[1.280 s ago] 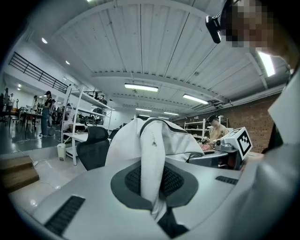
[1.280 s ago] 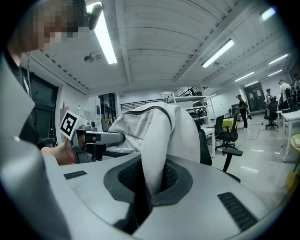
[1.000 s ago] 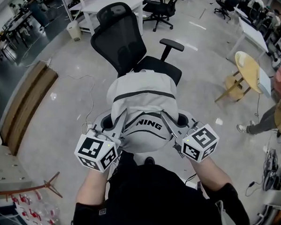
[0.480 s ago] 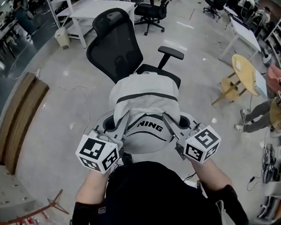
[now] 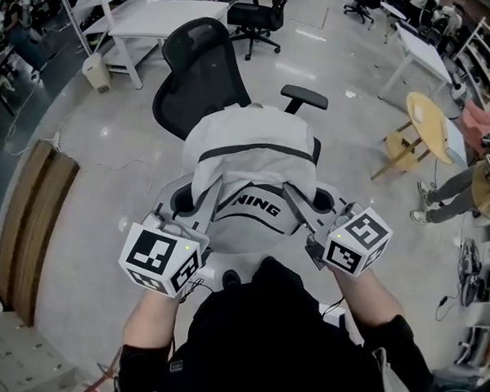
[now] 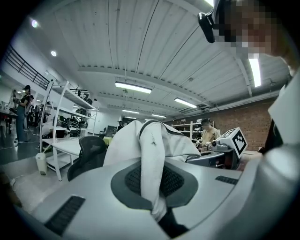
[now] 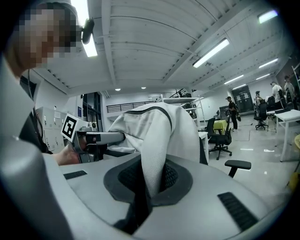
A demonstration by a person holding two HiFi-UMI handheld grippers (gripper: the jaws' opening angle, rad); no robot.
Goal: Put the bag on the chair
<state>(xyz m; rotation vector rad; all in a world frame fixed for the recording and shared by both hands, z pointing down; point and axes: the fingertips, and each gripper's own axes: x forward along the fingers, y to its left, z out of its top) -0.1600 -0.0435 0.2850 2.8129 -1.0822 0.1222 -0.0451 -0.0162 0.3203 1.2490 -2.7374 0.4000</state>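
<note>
A white backpack (image 5: 251, 162) with a dark stripe hangs in the air between both grippers, over the seat of a black mesh office chair (image 5: 202, 74). My left gripper (image 5: 195, 221) is shut on the bag's left shoulder strap (image 6: 152, 164). My right gripper (image 5: 305, 215) is shut on the right shoulder strap (image 7: 152, 161). The bag hides most of the chair seat; the backrest and one armrest (image 5: 304, 98) show behind it. In the left gripper view the chair (image 6: 89, 152) stands behind the bag (image 6: 140, 140).
A white desk (image 5: 158, 19) and a second black chair (image 5: 256, 14) stand behind the chair. A round wooden stool (image 5: 422, 133) is at the right, with a person's legs (image 5: 450, 193) near it. A wooden bench (image 5: 29, 211) lies at the left. Cables trail on the floor.
The bag has moved forward and a little higher over the chair seat, with both grippers still holding its straps. The view has shifted toward the chair.
</note>
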